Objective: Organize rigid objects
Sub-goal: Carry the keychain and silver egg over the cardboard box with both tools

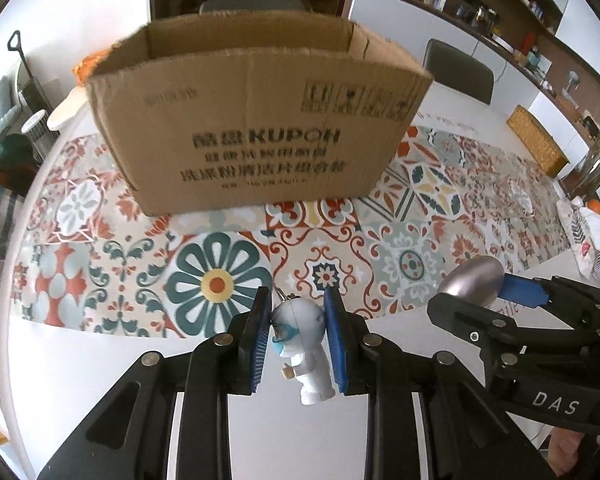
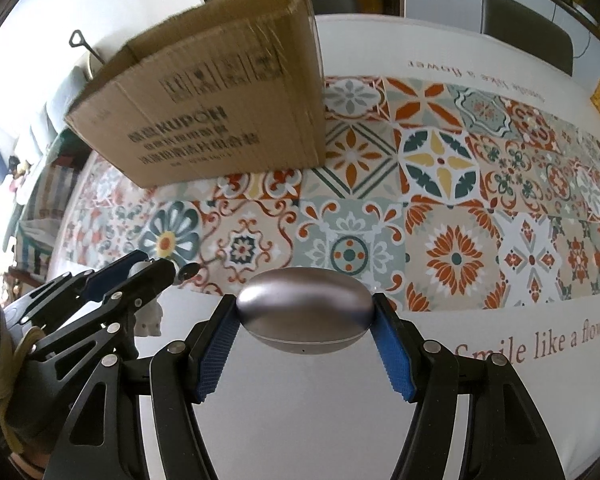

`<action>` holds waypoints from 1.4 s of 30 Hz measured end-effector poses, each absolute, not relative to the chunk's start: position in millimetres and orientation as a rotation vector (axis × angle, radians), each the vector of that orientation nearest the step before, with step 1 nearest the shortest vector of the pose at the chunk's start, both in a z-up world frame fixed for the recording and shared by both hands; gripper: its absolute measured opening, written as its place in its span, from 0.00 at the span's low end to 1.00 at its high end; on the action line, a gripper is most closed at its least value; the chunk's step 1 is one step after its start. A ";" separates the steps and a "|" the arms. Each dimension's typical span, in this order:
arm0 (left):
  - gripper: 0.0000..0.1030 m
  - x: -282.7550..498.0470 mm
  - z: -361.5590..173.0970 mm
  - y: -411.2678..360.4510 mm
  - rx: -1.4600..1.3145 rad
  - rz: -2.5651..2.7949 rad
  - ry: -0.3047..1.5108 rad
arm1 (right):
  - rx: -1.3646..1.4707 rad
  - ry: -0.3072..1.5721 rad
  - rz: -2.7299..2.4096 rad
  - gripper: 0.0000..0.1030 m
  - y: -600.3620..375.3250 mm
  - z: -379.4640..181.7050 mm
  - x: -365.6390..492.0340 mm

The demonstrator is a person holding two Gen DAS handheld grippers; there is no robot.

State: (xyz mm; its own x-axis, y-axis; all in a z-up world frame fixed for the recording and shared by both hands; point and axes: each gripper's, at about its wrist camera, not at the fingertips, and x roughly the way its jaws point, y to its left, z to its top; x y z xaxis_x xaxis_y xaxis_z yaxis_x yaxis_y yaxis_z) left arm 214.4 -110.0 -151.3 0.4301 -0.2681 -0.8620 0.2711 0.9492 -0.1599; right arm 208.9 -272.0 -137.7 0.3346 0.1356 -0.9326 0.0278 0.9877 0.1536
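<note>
The left gripper [image 1: 298,332] is clamping a small white figurine [image 1: 304,354] between its blue pads, squeezing the head; the figurine's feet are hanging free below the pads, and its keyring at the top is partly hiding behind the left pad. It is wearing teal goggles and a mask (the face is blurring too much to read further). Just to the right, the right gripper [image 2: 304,316] is gripping a smooth silver egg-shaped case [image 2: 303,312] by its two ends, a thin seam running round its lower half. Both are hovering above the white table edge [image 1: 100,360]. Ahead, the patterned tablecloth [image 2: 440,216] is lying bare between the grippers and the open cardboard box [image 1: 256,120], whose near wall is blocking its inside. The box's printed text is blurring.
</note>
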 end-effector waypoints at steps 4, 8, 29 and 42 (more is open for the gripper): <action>0.26 211.1 -135.1 -102.6 -0.003 -0.332 1.045 | 0.154 1.198 0.070 0.64 -269.2 -122.9 204.7; 0.26 208.7 -118.5 -97.6 -0.002 -0.332 1.007 | 0.146 1.159 0.071 0.64 -261.2 -105.0 199.8; 0.26 221.5 -12.5 -61.2 0.007 -0.342 0.773 | 0.147 0.922 0.109 0.64 -226.9 -9.8 209.4; 0.26 268.0 17.7 -60.3 0.028 -0.338 0.708 | 0.121 0.840 0.120 0.64 -215.7 23.1 251.0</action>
